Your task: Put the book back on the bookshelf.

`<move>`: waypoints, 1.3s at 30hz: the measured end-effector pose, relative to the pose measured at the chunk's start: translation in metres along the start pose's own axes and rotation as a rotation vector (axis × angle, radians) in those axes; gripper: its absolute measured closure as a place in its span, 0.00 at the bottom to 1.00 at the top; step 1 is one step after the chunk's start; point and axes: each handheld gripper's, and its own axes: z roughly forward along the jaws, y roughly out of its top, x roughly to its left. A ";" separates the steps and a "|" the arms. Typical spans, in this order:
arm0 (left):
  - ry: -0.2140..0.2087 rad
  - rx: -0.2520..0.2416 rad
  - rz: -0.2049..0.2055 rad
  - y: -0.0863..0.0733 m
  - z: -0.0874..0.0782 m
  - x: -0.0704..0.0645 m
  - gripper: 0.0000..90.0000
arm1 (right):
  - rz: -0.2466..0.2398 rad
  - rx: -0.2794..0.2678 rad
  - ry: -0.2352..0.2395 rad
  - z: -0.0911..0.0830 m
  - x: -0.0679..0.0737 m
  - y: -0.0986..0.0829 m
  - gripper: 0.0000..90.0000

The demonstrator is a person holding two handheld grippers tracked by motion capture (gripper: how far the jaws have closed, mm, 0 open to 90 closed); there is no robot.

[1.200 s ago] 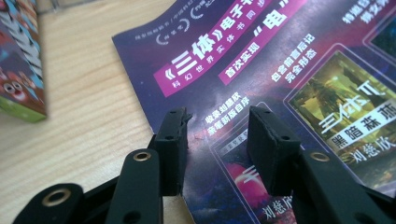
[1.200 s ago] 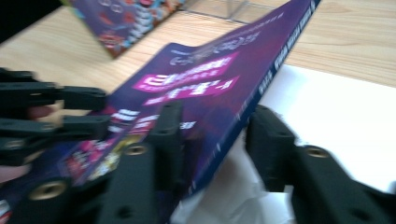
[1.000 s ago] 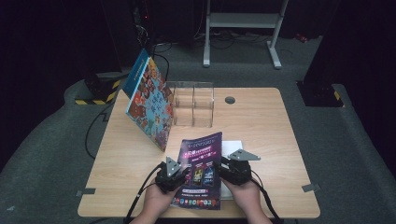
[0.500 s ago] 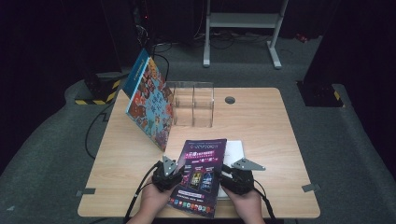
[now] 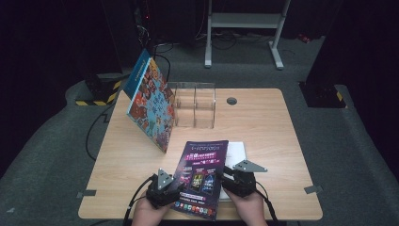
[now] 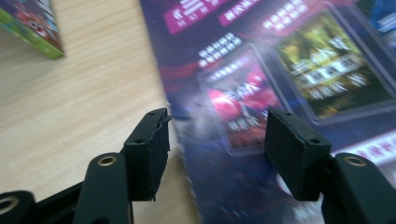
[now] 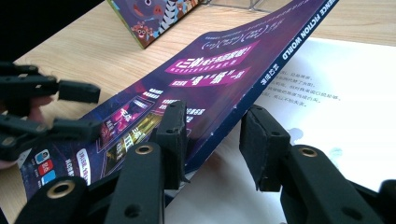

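A purple magazine (image 5: 202,174) lies at the table's front, between both grippers. My left gripper (image 5: 162,188) is at its left edge. In the left gripper view the left gripper (image 6: 217,140) is open, and the magazine cover (image 6: 289,74) runs under the gap with its edge near the left jaw. My right gripper (image 5: 237,181) is at the magazine's right side. In the right gripper view the right gripper (image 7: 215,135) is open, with the magazine's raised spine edge (image 7: 261,79) passing between the jaws above a white printed page (image 7: 327,93).
A colourful picture book (image 5: 150,106) leans against a clear acrylic holder (image 5: 195,106) at the back left of the wooden table (image 5: 263,127). The white page (image 5: 236,150) pokes out from under the magazine. A round grommet (image 5: 231,100) sits behind the holder.
The magazine has come down flatter and slid a little toward the table's front edge. Both grippers moved back with it.
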 end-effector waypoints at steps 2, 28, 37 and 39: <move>0.019 -0.005 0.020 0.000 0.000 -0.003 0.46 | -0.006 0.000 -0.004 0.000 0.002 0.001 0.69; 0.080 -0.066 0.072 0.021 0.032 0.010 0.56 | 0.009 -0.084 -0.071 -0.004 0.004 -0.002 0.64; 0.069 -0.072 0.046 0.021 0.033 0.014 0.58 | 0.056 -0.093 -0.079 -0.004 -0.009 0.017 0.52; 0.065 -0.073 0.036 0.021 0.033 0.015 0.58 | 0.054 -0.092 -0.080 -0.001 -0.011 0.020 0.52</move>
